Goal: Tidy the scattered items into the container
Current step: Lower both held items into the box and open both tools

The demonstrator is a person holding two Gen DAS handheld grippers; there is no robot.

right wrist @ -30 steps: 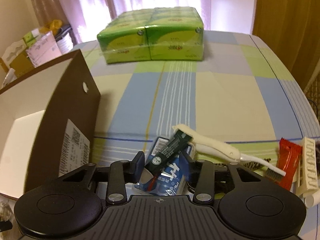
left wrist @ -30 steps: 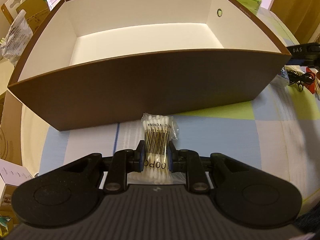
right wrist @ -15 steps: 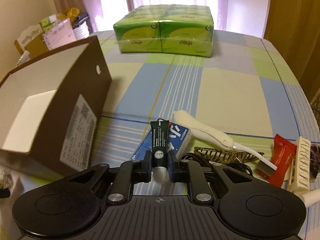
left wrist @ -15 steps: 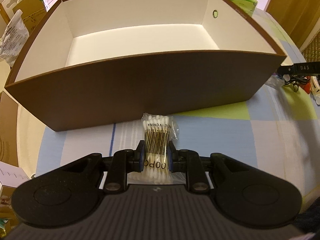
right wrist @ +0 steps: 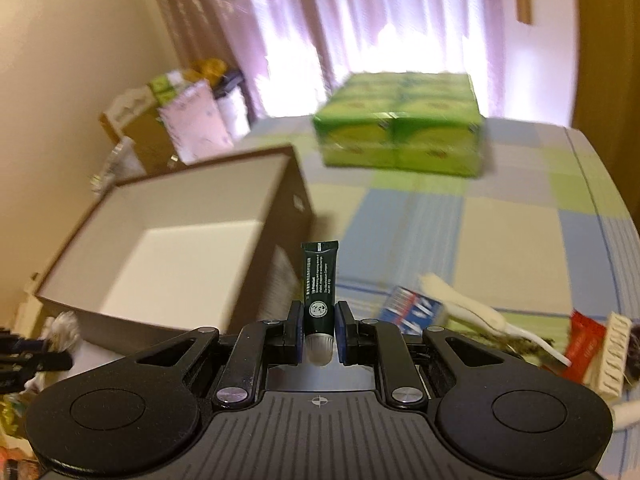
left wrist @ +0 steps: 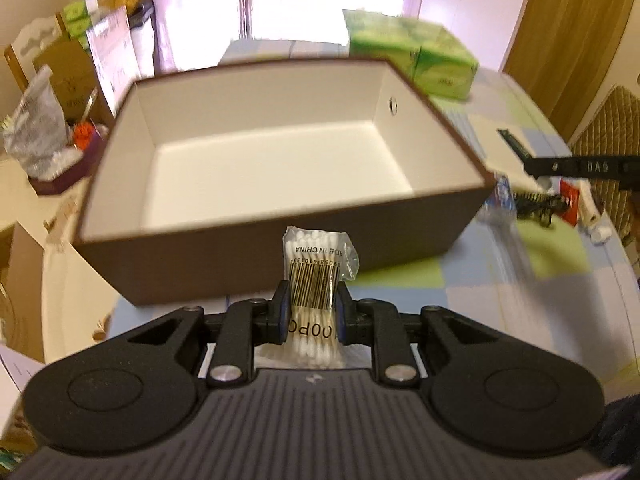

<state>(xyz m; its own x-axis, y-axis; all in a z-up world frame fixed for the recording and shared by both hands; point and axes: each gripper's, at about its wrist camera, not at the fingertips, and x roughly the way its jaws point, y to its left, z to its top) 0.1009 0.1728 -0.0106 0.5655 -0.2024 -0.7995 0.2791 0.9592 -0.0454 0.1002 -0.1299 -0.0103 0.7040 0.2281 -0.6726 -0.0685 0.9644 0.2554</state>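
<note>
Left gripper [left wrist: 310,308]: clamped on a clear packet of cotton swabs [left wrist: 316,276], the blue-lined fingers pressing its sides at the barcode; the packet sticks forward past the fingertips.
Cotton swabs position: held in the air in front of the near wall of the box, its far end level with that wall in the left wrist view; not inside the box.
Right gripper [right wrist: 318,330]: closed on a small dark green tube [right wrist: 319,292], gripped low on the body near its white cap, with the crimped end pointing forward and up.
Tube position: lifted off the table, just to the right of the box's corner in the right wrist view; not over the opening.
Container: a brown cardboard box [left wrist: 280,260] with a white inside, open at the top, standing on the table; nothing shows on its floor. A small round hole sits in its right end wall.
Table: covered by a checked cloth [right wrist: 500,240] of blue, green and cream squares.
Scattered items: a blue and white packet [right wrist: 412,308], a white handled brush [right wrist: 468,308], a red sachet [right wrist: 582,344] and a cream ribbed piece [right wrist: 614,354] lie together to the right of the box.
Far end of table: a green wrapped multipack [right wrist: 400,136] stands beyond the box, well apart from the grippers.
Sharpness: both views are blurred.
</note>
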